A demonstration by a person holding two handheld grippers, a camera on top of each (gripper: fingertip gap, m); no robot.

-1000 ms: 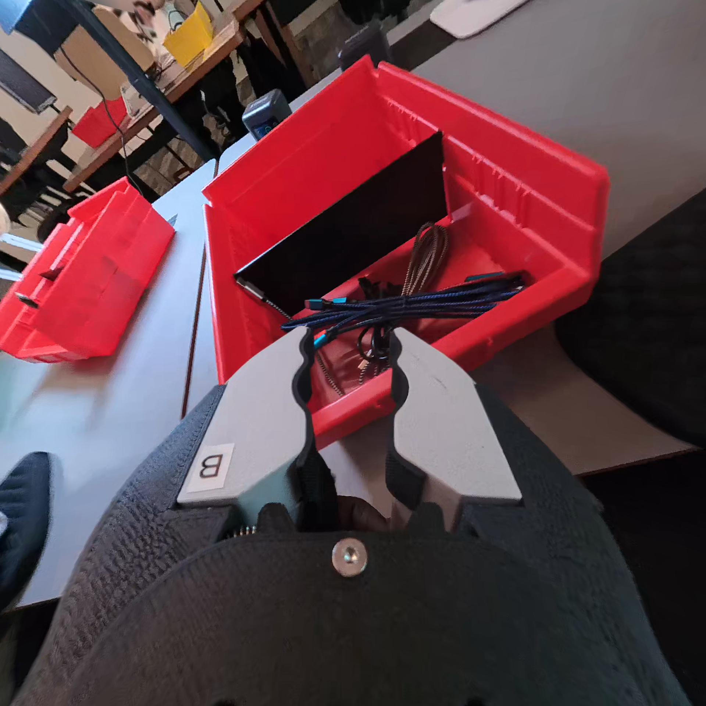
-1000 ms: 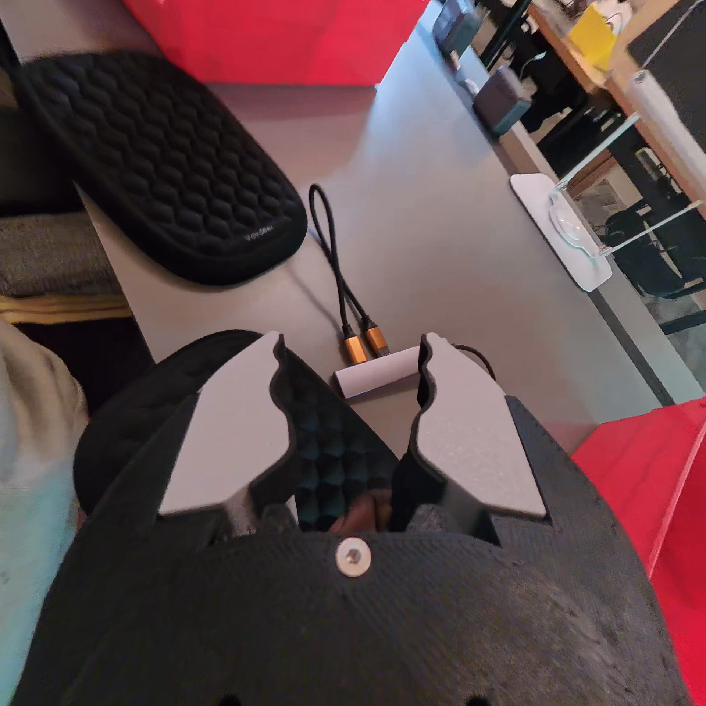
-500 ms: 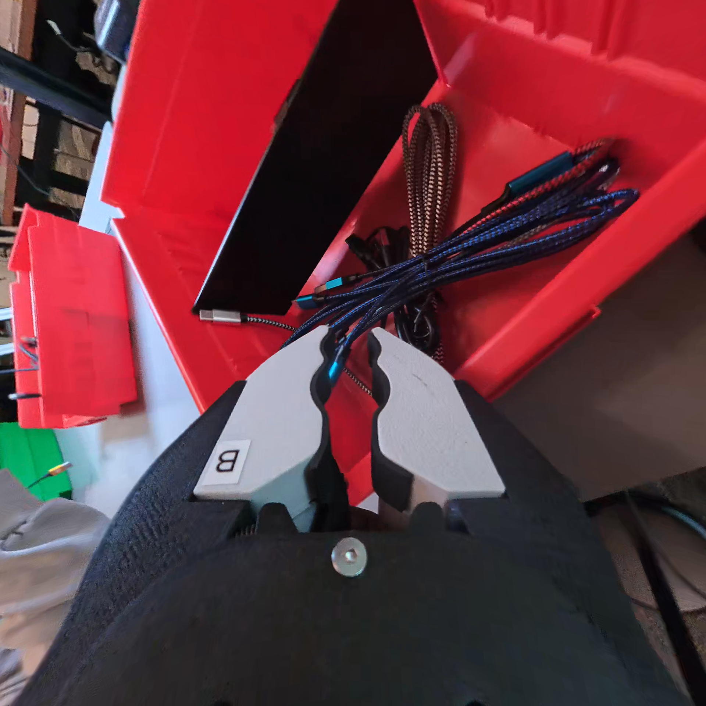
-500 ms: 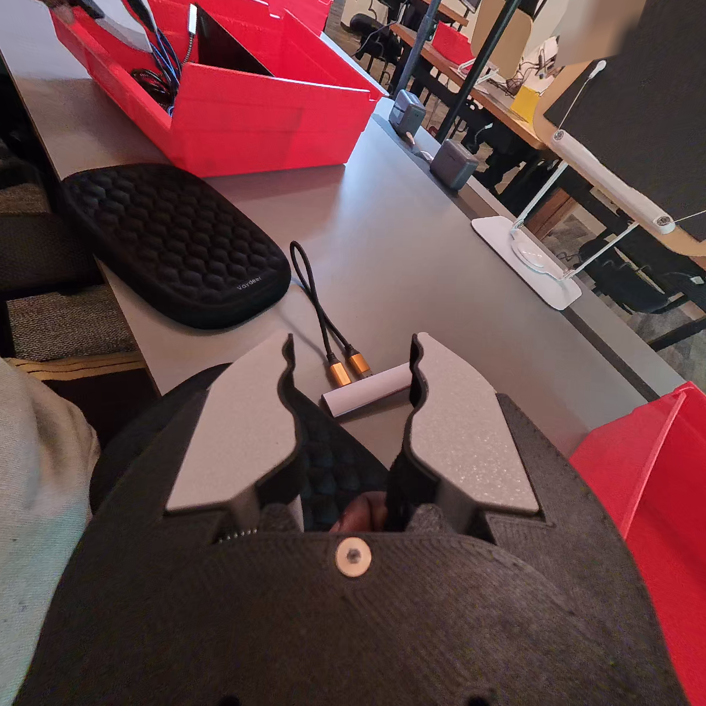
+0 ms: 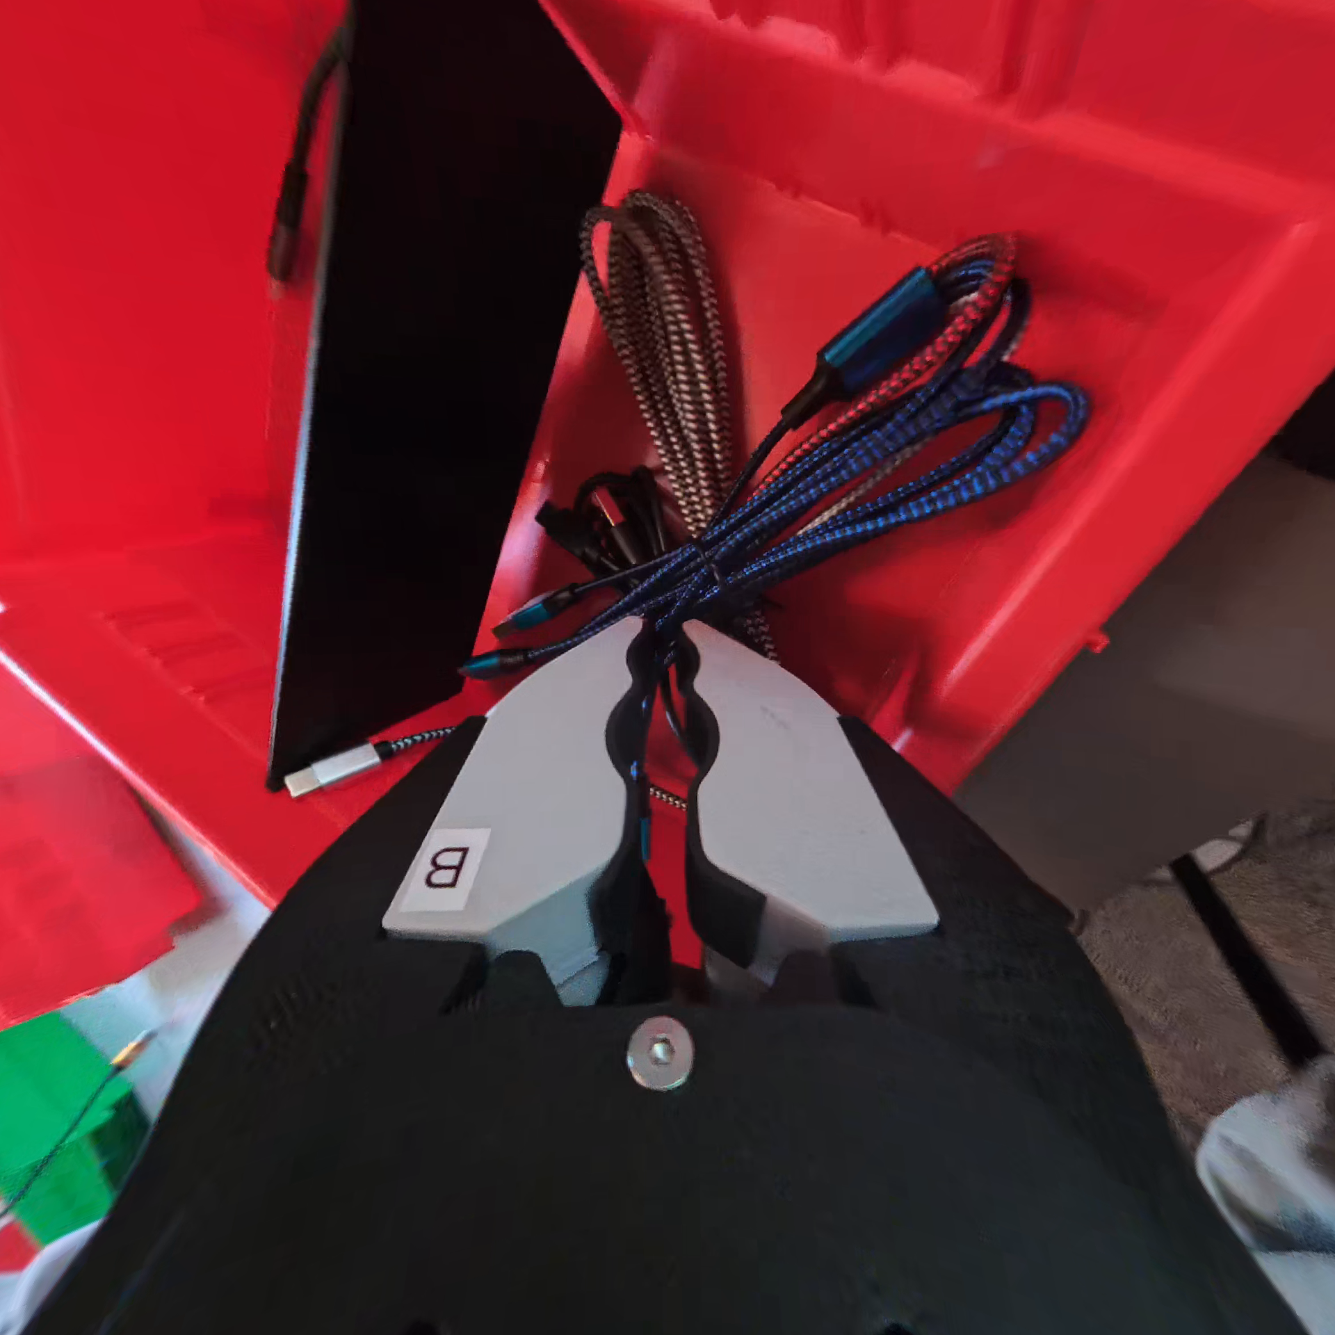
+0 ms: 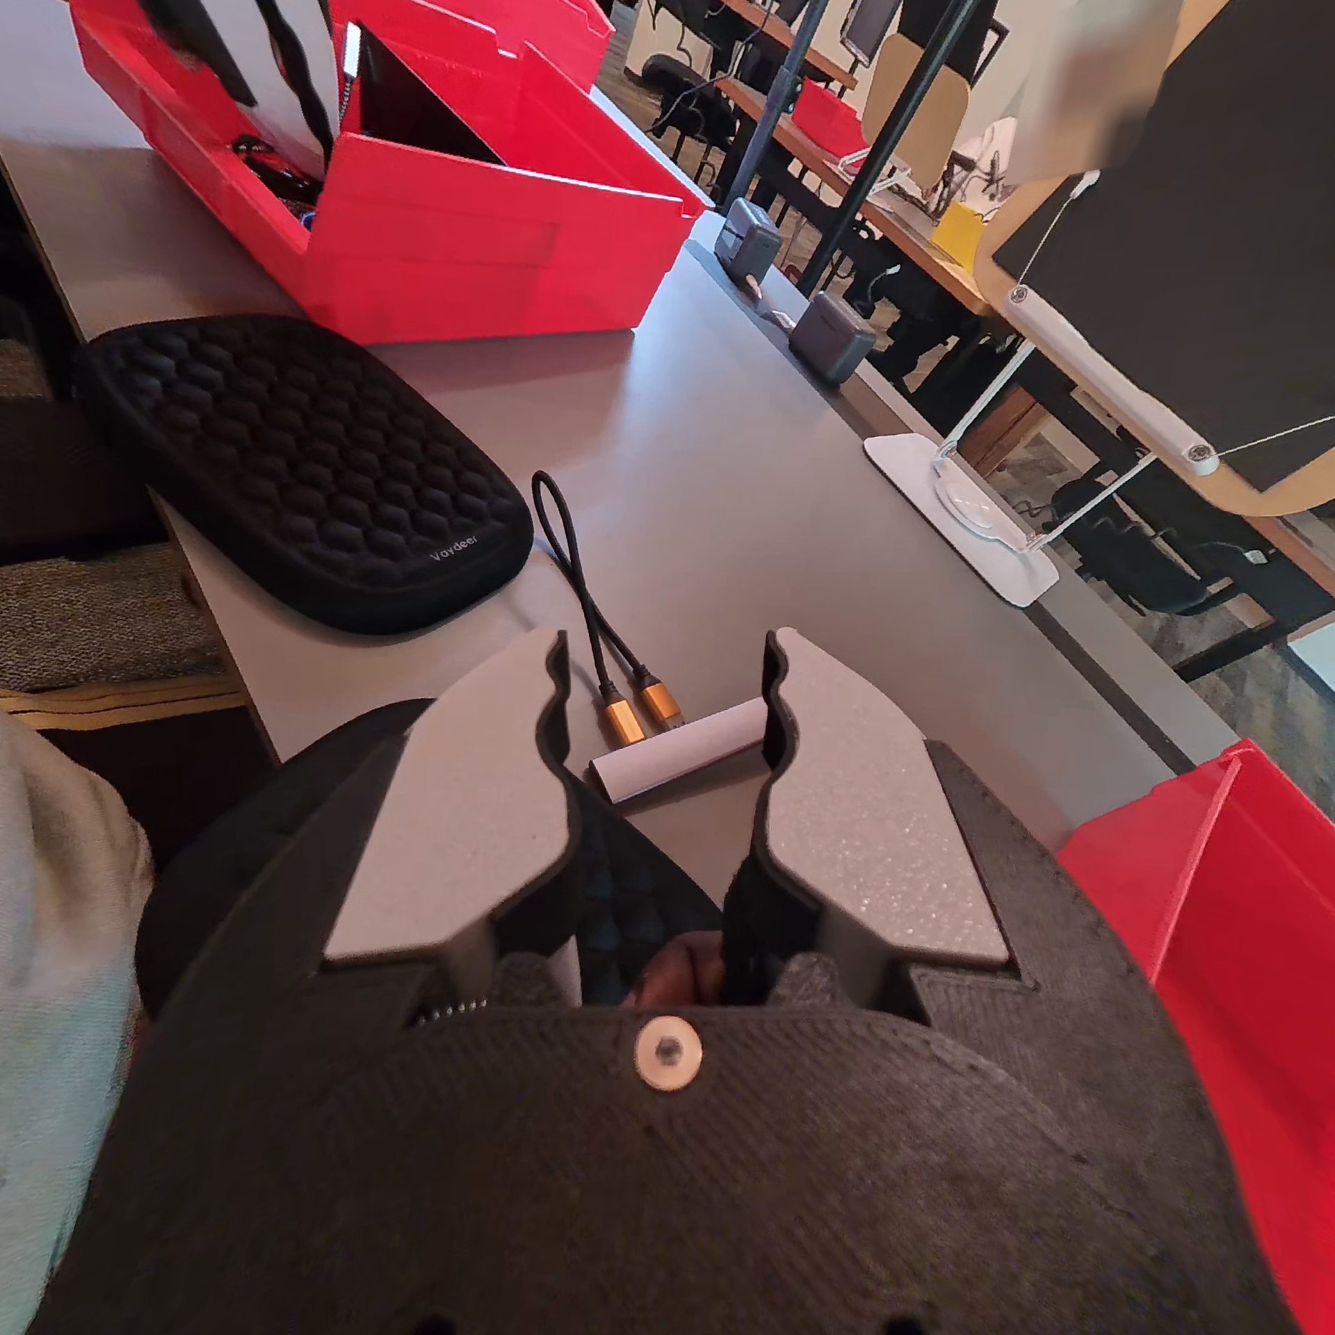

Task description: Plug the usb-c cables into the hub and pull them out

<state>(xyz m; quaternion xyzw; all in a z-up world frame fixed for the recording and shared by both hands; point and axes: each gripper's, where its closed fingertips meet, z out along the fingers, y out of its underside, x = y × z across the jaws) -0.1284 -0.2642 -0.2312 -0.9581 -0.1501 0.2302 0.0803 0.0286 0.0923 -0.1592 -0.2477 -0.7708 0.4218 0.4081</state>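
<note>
In the left wrist view my left gripper (image 5: 661,639) is down in a red bin (image 5: 1011,217), shut on a blue braided usb-c cable bundle (image 5: 867,498); a strand runs back between the fingers. In the right wrist view my right gripper (image 6: 664,650) is open and empty, just short of a white hub (image 6: 686,748) on the grey table. A short black loop cable (image 6: 571,549) has both gold plugs (image 6: 625,722) at the hub's far side. The left gripper (image 6: 289,72) shows far off in the red bin (image 6: 469,238).
The bin also holds a black divider (image 5: 433,361), a grey braided cable (image 5: 664,347), black cables (image 5: 614,520) and a silver-plugged cable (image 5: 332,769). A black wrist pad (image 6: 303,469) lies left of the hub. Another red bin (image 6: 1228,939) stands right. A white lamp base (image 6: 961,520) sits far right. The tips of one gripper are about 40 cm away from the tips of the other. To reach the white hub (image 6: 686,748) in a straight line is about 11 cm for my right fingers, about 40 cm for my left.
My left gripper has gone down into the bin and closed on the blue cable bundle. My right gripper has tilted up slightly, staying open by the hub.
</note>
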